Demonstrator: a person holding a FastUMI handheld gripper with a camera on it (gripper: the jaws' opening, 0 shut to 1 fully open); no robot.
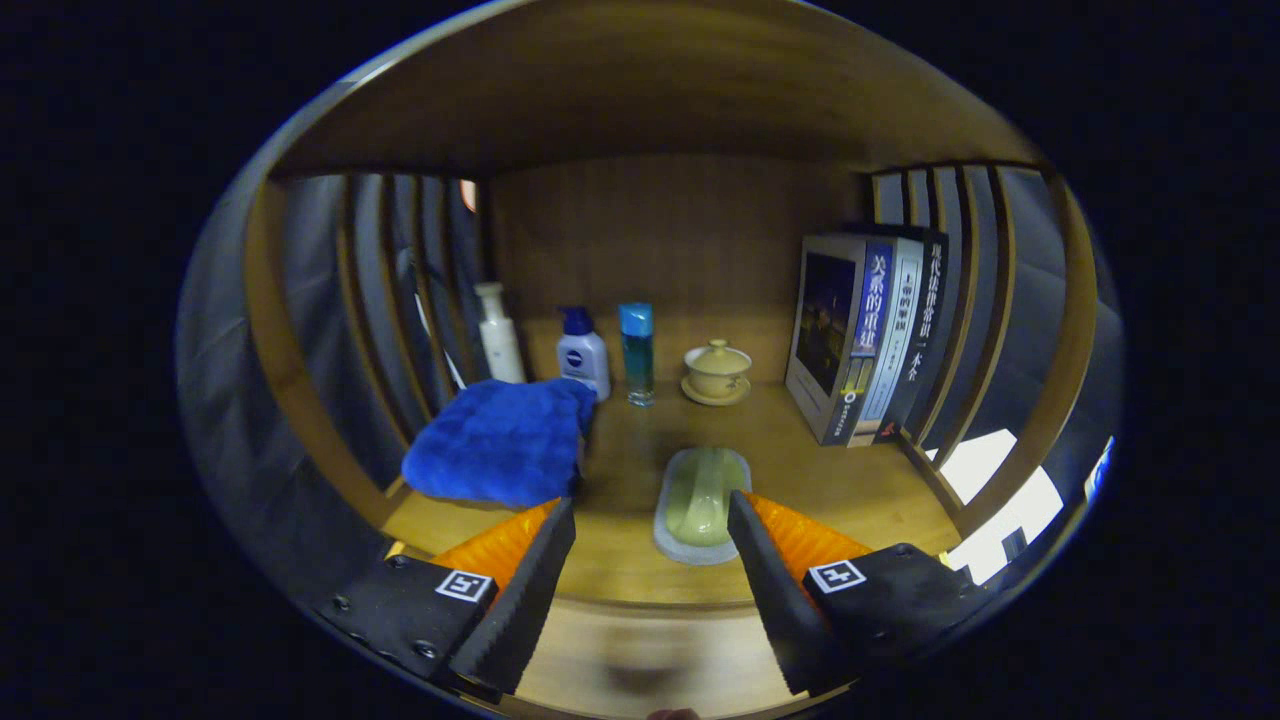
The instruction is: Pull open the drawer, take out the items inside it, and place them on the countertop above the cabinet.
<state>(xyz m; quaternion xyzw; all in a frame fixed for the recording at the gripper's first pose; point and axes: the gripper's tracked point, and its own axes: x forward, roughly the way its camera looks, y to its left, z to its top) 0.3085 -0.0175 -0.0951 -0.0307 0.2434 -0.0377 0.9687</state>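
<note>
the hand-held gripper (650, 520) is nearest, its two ridged fingers spread wide and holding nothing. they hang over the front edge of the table (640, 580), a smooth wooden top roofed and walled by the same warm wood, with slatted sides.

just ahead of the fingertips, partly between them, lies a soap dish (700, 505): a pale grey oval tray with a rounded green bar or lid on it; which it is i cannot tell. it looks hard and glossy, so probably slippery, and light. if it has to be shifted, i would pinch it across its narrow width, low on the tray's rim, not on the domed top.

beside the left finger sits a folded blue towel (500, 440), thick, plush and soft. it should squash under the fingers and is best taken by a bunched fold near an edge.

farther back, along the rear wall, stand a white bottle (500, 345), a white jar with a blue cap (583, 355), a slim clear-blue bottle (637, 355) and a cream lidded cup on a saucer (717, 372); that last looks ceramic and fragile. to the right, upright books (865, 335) lean against the slats.

the drawer itself is somewhere below this top, so the pull is not yet begun by my reckoning.
</note>
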